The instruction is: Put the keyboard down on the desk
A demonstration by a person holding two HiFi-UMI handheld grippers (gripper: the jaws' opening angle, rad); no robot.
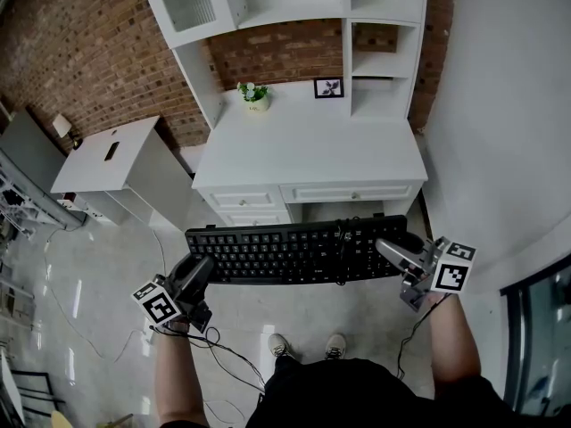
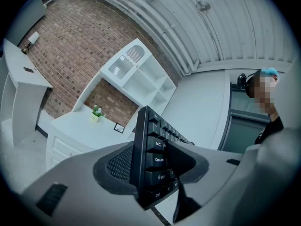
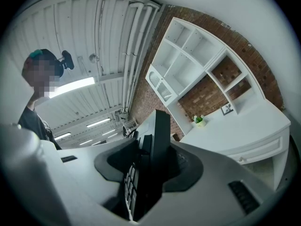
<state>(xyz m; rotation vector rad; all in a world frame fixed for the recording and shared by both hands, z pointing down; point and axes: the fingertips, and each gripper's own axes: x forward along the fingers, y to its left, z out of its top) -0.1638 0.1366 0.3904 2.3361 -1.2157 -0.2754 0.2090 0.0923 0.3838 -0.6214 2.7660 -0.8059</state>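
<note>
A black keyboard [image 1: 299, 250] hangs level in the air in front of the white desk [image 1: 312, 145], above the floor. My left gripper [image 1: 198, 273] is shut on its left end, where the Tab and Caps Lock keys [image 2: 157, 160] sit between the jaws. My right gripper [image 1: 393, 248] is shut on its right end, the keyboard's edge [image 3: 157, 149] upright between the pads. A black cable [image 1: 341, 252] droops across the keyboard's front.
On the desk's back stand a small potted plant [image 1: 255, 94] and a framed picture [image 1: 328, 87], under white shelves [image 1: 375, 52]. A white cabinet [image 1: 111, 159] stands to the left. Cables [image 1: 227, 350] trail over the shiny floor by the person's shoes.
</note>
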